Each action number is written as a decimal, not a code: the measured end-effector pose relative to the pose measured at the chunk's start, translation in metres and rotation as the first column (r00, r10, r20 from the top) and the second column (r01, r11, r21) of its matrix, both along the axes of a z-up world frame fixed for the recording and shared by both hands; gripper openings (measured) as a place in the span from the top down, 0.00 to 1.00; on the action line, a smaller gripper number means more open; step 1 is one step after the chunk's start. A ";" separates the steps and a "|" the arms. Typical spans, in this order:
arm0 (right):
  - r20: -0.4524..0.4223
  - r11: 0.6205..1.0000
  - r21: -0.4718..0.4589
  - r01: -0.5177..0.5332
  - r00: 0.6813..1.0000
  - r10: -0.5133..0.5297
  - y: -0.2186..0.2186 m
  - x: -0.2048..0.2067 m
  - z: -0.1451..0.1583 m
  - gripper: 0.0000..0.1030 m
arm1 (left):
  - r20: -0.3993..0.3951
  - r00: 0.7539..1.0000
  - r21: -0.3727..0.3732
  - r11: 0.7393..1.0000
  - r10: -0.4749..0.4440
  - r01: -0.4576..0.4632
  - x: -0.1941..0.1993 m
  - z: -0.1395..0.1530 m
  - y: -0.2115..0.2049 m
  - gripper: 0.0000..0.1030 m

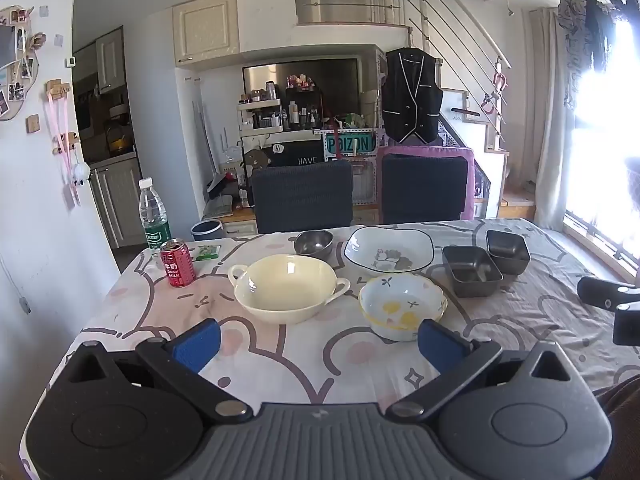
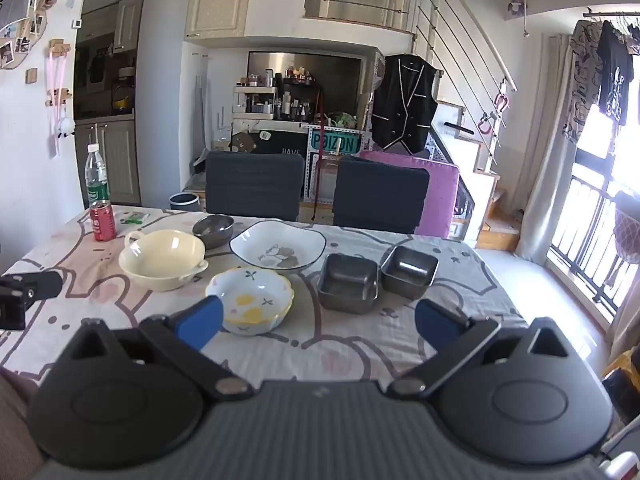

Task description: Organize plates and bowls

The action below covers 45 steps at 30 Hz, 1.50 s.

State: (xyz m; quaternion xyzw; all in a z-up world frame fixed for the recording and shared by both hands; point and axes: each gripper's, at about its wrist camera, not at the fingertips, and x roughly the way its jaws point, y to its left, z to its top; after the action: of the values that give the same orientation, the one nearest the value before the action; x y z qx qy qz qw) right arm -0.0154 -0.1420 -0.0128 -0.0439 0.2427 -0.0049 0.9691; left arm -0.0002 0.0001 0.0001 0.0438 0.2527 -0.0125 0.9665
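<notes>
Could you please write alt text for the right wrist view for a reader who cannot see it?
The open right hand-held gripper hovers empty over a cartoon-print tablecloth, facing a floral bowl, cream handled bowl, white plate, round steel bowl and two dark square dishes.

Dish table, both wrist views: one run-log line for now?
stage: pre-grasp | left hand-held gripper: open, empty | right hand-held gripper: open, empty | dishes: six, unstacked | nearest: flower bowl

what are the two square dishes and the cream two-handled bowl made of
Square dishes: likely stainless steel, dull grey brushed sheen with soft reflections. Cream bowl: probably glazed ceramic, glossy with sharp window highlights, though plastic cannot be ruled out.
</notes>
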 end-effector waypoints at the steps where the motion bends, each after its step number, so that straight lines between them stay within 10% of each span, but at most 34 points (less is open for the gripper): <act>1: -0.002 1.000 0.002 0.001 1.000 -0.001 0.000 0.000 0.000 0.00 | -0.001 1.000 -0.001 1.000 0.000 0.000 0.000 0.000 0.000 0.00; 45: -0.012 1.000 0.003 -0.001 1.000 0.001 0.006 0.000 -0.001 0.00 | -0.007 1.000 -0.005 1.000 -0.001 0.001 0.000 0.000 0.000 0.00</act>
State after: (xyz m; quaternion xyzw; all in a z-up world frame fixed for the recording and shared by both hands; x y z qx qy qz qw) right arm -0.0151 -0.1361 -0.0137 -0.0424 0.2483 -0.0039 0.9677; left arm -0.0004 -0.0003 0.0001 0.0416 0.2561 -0.0138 0.9657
